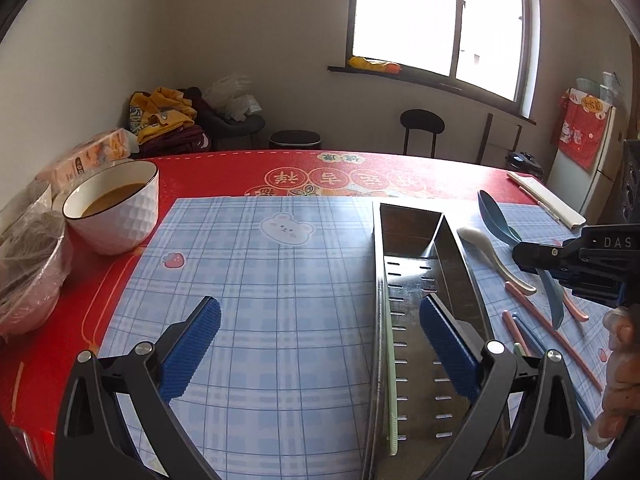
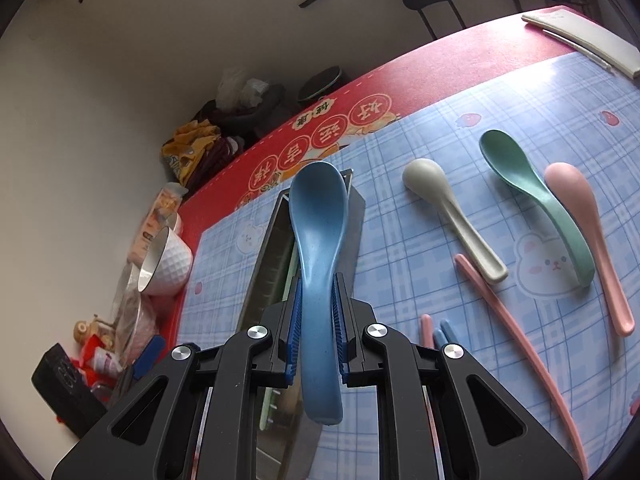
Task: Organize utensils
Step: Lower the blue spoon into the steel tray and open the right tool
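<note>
My right gripper (image 2: 317, 316) is shut on a blue spoon (image 2: 318, 224) and holds it by the handle above the steel utensil tray (image 2: 276, 240), bowl end forward. In the left wrist view the right gripper (image 1: 536, 260) and blue spoon (image 1: 496, 216) hang right of the tray (image 1: 412, 280). My left gripper (image 1: 320, 344) is open and empty over the tray's near left edge. A pale green chopstick (image 1: 390, 360) lies in the tray's left slot. On the mat lie a white spoon (image 2: 452, 216), a green spoon (image 2: 532, 196), a pink spoon (image 2: 592, 240), and pink chopsticks (image 2: 516, 344).
A white bowl of brown liquid (image 1: 116, 208) and a plastic-wrapped bowl (image 1: 28, 264) stand at the table's left. A tissue pack (image 1: 88, 156) lies behind them. A white case (image 2: 588, 36) lies at the far right corner. Blue chopsticks (image 2: 442, 336) lie near the pink ones.
</note>
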`<state>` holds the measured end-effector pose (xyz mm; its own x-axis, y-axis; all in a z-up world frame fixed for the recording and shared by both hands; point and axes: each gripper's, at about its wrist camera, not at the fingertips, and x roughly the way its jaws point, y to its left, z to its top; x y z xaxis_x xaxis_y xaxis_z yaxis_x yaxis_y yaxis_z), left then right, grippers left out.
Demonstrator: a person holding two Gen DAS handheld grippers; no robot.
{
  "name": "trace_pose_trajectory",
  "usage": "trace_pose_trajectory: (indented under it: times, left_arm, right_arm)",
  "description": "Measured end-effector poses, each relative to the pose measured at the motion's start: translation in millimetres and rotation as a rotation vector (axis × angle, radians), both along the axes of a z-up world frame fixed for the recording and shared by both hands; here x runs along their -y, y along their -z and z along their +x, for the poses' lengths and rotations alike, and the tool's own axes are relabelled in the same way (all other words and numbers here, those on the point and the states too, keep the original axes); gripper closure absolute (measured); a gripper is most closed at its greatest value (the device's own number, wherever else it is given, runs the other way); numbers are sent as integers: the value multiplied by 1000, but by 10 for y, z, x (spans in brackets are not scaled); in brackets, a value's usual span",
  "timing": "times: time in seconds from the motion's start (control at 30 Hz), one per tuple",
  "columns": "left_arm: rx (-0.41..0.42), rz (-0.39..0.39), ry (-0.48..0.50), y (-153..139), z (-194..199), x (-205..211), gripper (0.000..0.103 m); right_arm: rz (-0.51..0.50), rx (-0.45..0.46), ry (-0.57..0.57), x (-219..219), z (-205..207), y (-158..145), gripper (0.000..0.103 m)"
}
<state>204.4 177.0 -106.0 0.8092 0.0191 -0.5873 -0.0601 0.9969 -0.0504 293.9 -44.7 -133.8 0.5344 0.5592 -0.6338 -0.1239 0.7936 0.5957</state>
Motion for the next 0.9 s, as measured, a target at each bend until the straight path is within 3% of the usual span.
trace_pose_trajectory:
  times: [0.17,0.37,0.9]
  left_arm:
    - [-3,-35,-76,20,1,-193,6]
    - [-17,-43,-119,46,19,-281,6]
    - [-30,-57,-139,53,34,-331,6]
  right_arm:
    - [-110,-53,-5,-416,222,-101,88]
    - [-146,-126,28,-667,358,33,88]
    - [-217,-189,39,-828,449,263,87]
